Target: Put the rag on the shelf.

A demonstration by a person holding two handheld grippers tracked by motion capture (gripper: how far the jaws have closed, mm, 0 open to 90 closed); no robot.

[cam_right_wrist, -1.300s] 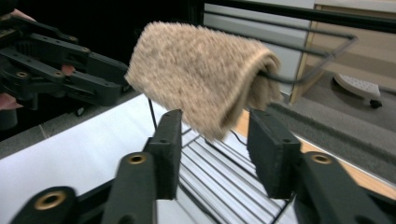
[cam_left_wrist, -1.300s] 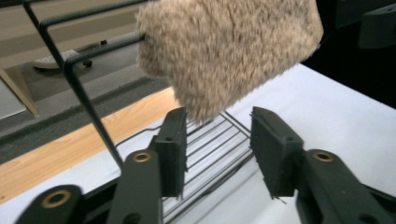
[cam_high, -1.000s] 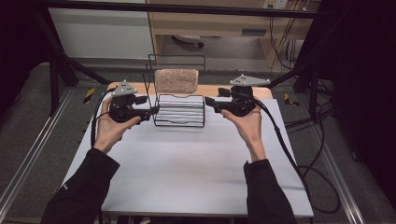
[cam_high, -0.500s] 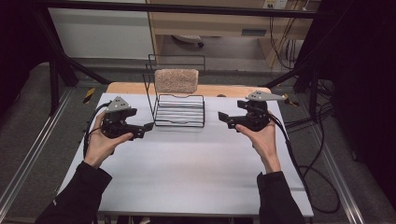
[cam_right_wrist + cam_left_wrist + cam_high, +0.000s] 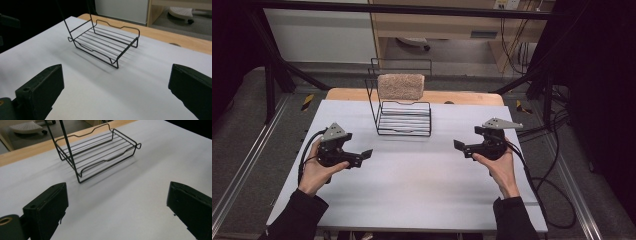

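A black wire rack (image 5: 404, 119) is seen standing upright near the far edge of the white counter (image 5: 412, 190), its flat slatted tray resting on the surface and a tall wire frame rising at its back. A beige folded towel (image 5: 401, 86) is draped over the frame's top bar.

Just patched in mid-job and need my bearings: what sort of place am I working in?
Probably a lab or workshop recording bench, not a home: a white table framed by metal rails, loose cables on the floor, and a wire rack with a towel draped on it.
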